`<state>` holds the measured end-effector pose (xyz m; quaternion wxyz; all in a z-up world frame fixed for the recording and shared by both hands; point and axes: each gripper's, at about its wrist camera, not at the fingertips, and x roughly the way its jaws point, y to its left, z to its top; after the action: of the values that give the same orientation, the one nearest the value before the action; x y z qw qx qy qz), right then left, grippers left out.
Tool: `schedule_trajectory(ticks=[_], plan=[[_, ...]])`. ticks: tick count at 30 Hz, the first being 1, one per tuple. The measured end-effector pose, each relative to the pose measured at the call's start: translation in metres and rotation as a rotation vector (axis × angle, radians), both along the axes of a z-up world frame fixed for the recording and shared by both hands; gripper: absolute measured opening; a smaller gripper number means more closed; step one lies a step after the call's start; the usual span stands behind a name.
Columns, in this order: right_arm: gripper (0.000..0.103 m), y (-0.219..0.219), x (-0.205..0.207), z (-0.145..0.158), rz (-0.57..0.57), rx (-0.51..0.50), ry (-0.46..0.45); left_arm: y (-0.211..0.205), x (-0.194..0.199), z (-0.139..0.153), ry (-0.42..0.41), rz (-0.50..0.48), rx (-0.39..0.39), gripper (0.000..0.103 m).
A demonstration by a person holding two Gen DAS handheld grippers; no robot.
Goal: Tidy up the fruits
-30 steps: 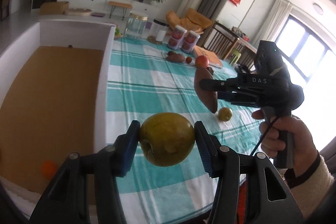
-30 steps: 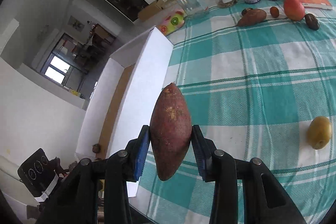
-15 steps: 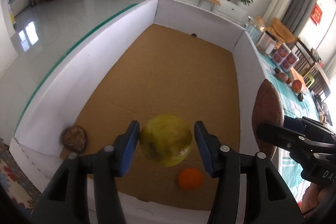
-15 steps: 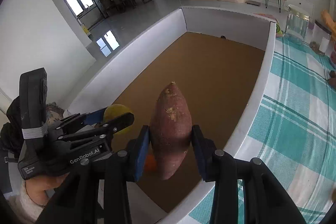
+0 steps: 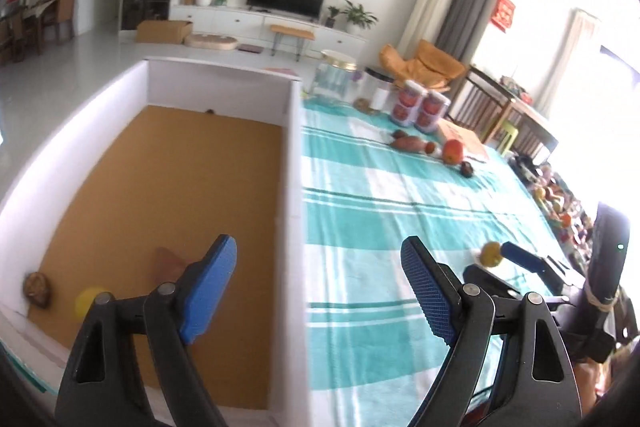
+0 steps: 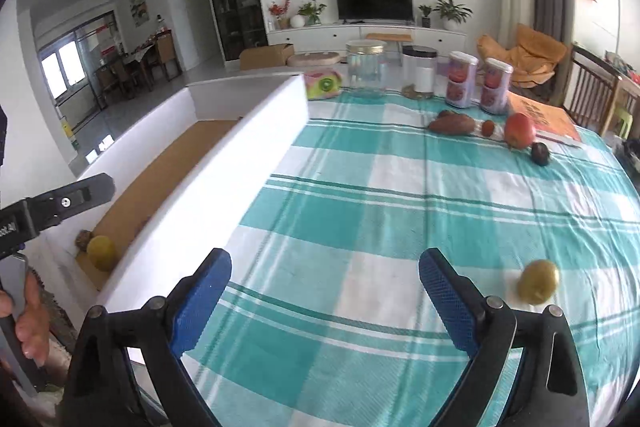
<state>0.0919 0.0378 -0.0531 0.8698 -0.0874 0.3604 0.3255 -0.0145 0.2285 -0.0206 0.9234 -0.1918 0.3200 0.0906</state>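
Note:
My left gripper (image 5: 320, 291) is open and empty over the right wall of the white box (image 5: 294, 163). On the box's brown floor lie a yellow fruit (image 5: 86, 301), a sweet potato (image 5: 168, 263) and a brown fruit (image 5: 37, 289). My right gripper (image 6: 324, 301) is open and empty above the checked tablecloth (image 6: 400, 195), beside the box (image 6: 224, 179). A yellow-green fruit (image 6: 538, 281) lies on the cloth just right of it. The yellow fruit (image 6: 101, 251) shows in the box corner.
At the far end of the table lie a sweet potato (image 6: 452, 125), a red apple (image 6: 519, 130), a small red fruit (image 6: 488, 127) and a dark fruit (image 6: 540, 153). Behind them stand jars (image 6: 366, 69), cans (image 6: 462, 85) and an orange book (image 6: 548, 121).
Both grippers opened: the yellow fruit and the sweet potato now lie in the box. Both grippers have swung right, away from the box interior toward the table.

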Motion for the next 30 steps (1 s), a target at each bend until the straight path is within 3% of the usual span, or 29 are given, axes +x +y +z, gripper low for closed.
schedule_trajectory(ticks=[6,11,14,16,19,21,27,30], plan=[[0.095,-0.144,0.048,-0.027,-0.318,-0.088,0.042,-0.101,0.061,-0.036,0.092,-0.283,-0.029,0.089],[0.095,-0.213,0.077,-0.053,-0.464,-0.193,0.072,-0.145,0.112,-0.074,0.14,-0.324,0.074,0.089],[0.095,-0.243,0.094,-0.069,-0.509,-0.115,0.192,-0.153,0.134,-0.096,0.162,-0.308,0.134,0.089],[0.095,-0.249,0.102,-0.07,-0.527,-0.091,0.194,-0.154,0.151,-0.109,0.175,-0.292,0.166,0.089],[0.095,-0.249,0.115,-0.068,-0.546,-0.157,0.104,-0.153,0.169,-0.121,0.226,-0.262,0.207,0.088],[0.095,-0.251,0.126,-0.069,-0.547,-0.151,0.085,-0.153,0.172,-0.119,0.207,-0.247,0.226,0.089],[0.095,-0.248,0.146,-0.093,-0.542,-0.104,0.12,-0.159,0.177,-0.125,0.25,-0.246,0.263,0.093],[0.099,-0.24,0.145,-0.095,-0.53,-0.139,0.1,-0.157,0.178,-0.126,0.251,-0.247,0.26,0.093]])
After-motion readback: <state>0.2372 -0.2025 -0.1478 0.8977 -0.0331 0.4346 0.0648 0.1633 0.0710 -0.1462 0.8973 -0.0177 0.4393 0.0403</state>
